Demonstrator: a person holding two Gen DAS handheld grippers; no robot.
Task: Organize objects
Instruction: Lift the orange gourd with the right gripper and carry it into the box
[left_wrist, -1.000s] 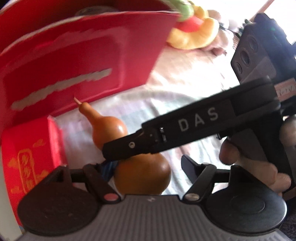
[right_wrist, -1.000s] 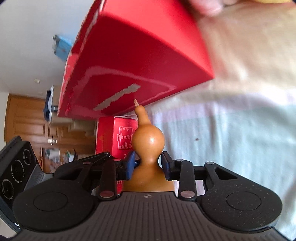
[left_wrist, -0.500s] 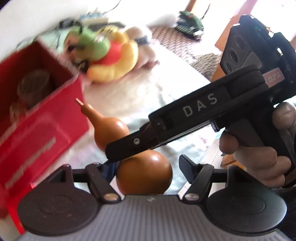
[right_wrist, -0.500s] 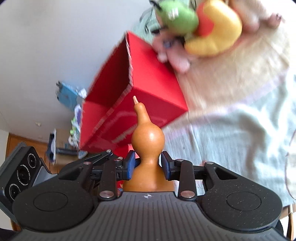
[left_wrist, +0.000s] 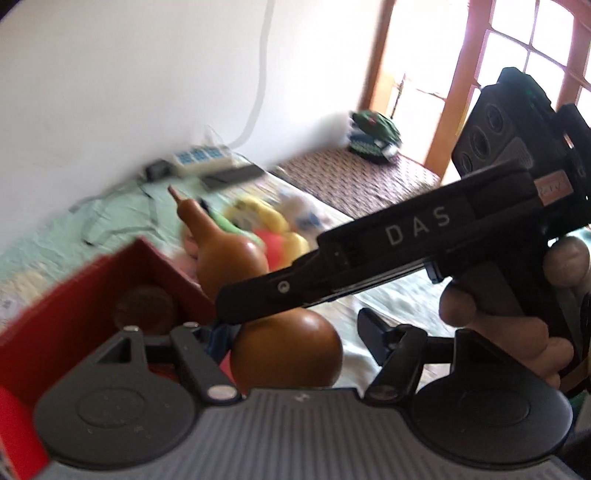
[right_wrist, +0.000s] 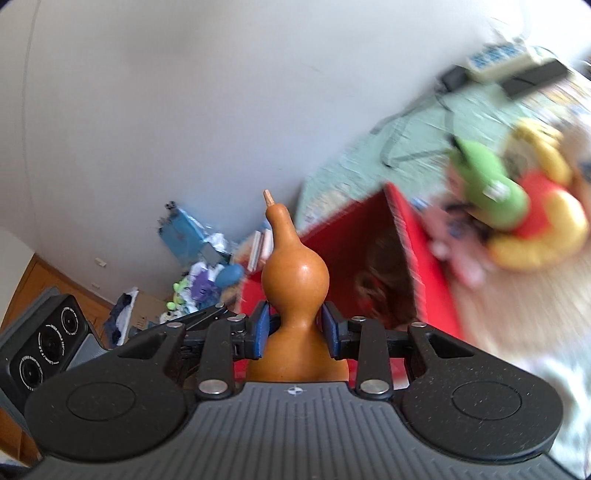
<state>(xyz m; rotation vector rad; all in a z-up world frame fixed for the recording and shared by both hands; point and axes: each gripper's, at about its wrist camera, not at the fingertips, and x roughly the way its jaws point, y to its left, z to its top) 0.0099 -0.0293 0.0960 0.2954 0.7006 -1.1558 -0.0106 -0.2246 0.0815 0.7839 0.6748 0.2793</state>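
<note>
A brown gourd (right_wrist: 295, 280) hangs in the air with its stem pointing up. My right gripper (right_wrist: 295, 328) is shut on its narrow waist, blue pads pressed against both sides. In the left wrist view the gourd (left_wrist: 288, 354) shows its round lower bulb between the fingers of my left gripper (left_wrist: 293, 328). That gripper stands open, with a gap between its right-hand finger (left_wrist: 373, 328) and the bulb. A finger of the right gripper (left_wrist: 280, 295) crosses in front. The open red box (right_wrist: 424, 266) lies below and just beyond the gourd.
Something round and brown (left_wrist: 144, 310) lies inside the red box (left_wrist: 74, 295). A green, yellow and red plush toy (right_wrist: 517, 221) rests on the bedding past the box. A power strip (left_wrist: 199, 157) with cables sits by the white wall. A hand (left_wrist: 554, 295) grips the right tool.
Both grippers have risen together with the gourd. The red box, earlier level with the gourd, now lies below it with its open top showing.
</note>
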